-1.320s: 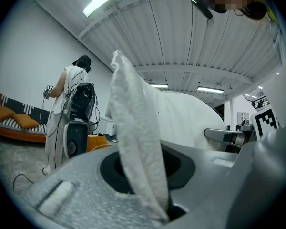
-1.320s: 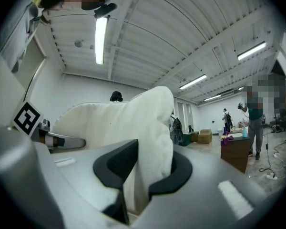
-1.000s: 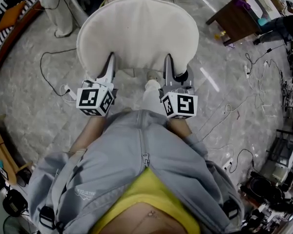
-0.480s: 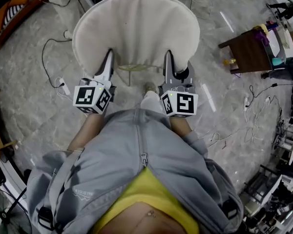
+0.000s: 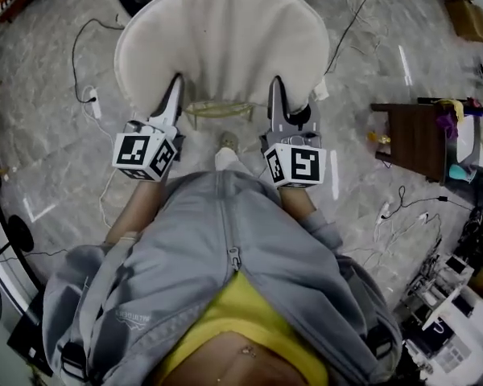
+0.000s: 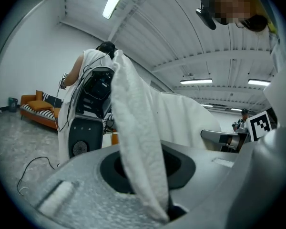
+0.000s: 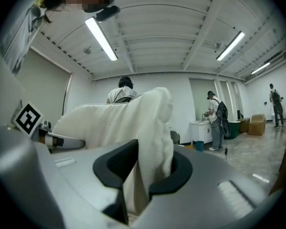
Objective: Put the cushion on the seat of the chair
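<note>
Left tool point(image 5: 174, 93): clenched on the near edge of the cushion point(image 5: 223, 39).
Right tool point(image 5: 277, 95): clenched on that same edge.
Cushion: held level, clear above the floor point(image 5: 56, 135).
Method: lower both sides evenly onto the seat.

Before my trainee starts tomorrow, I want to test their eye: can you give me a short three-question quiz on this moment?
1. True or false: the cushion lies flat on the floor.
2. What holds its near edge? A, the left gripper alone; B, the right gripper alone; C, both.
3. Fill in: the dark wooden table stands to the person's ____.
Key: 1 false; 2 C; 3 right.
</note>
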Motion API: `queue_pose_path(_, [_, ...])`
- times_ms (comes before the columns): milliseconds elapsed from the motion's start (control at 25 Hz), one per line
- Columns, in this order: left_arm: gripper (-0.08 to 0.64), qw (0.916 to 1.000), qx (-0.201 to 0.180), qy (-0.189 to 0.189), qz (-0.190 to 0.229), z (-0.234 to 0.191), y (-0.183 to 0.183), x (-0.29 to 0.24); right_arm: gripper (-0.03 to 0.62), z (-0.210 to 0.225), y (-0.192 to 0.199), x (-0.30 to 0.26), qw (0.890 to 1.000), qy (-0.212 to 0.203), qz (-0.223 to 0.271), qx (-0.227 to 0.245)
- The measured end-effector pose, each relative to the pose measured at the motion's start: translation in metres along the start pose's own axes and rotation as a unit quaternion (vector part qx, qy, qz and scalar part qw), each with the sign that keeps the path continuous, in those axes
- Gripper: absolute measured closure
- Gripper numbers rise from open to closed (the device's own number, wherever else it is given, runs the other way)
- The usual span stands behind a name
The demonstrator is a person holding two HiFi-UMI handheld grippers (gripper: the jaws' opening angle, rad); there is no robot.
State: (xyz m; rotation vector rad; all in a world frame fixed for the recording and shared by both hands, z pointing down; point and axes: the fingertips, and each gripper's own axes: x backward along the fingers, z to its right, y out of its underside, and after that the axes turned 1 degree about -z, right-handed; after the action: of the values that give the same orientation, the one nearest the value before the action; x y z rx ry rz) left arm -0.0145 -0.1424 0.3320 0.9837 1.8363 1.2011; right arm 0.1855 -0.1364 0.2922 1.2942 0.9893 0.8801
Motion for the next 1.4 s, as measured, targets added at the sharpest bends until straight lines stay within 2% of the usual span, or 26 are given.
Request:
queue_pose_path(320, [0.497, 0.9984, 0.025, -0.049, -0.016, 0.009, 0.032, -0.046, 0.515, 0.051, 0.034, -0.040, 0.998, -0.050, -0.038, -0.011])
queue_pose_path(640, [0.497, 0.9953, 0.047, -0.072, -0.044, -0.009, 0.051, -0.050, 0.515, 0.046, 0.058, -0.059, 0.994, -0.081, -0.068, -0.018])
queue_pose_path(800, [0.497, 0.9939, 0.058, -0.072, -0.061, -0.017, 0.065, -0.052, 0.515, 0.044, 0.071, -0.061, 0.993, -0.085, -0.081, -0.016])
queue_pose_path(1080, [0.496, 0.9891, 0.081, -0.052, -0.111, -0.024, 0.104, -0.060, 0.514, 0.049, 0.113, -0.059, 0.989, -0.069, -0.128, -0.022])
queue_pose_path(1400, [0.495, 0.9759, 0.121, -0.033, -0.179, -0.043, 0.183, -0.059, 0.512, 0.045, 0.190, -0.049, 0.979, -0.056, -0.195, -0.029])
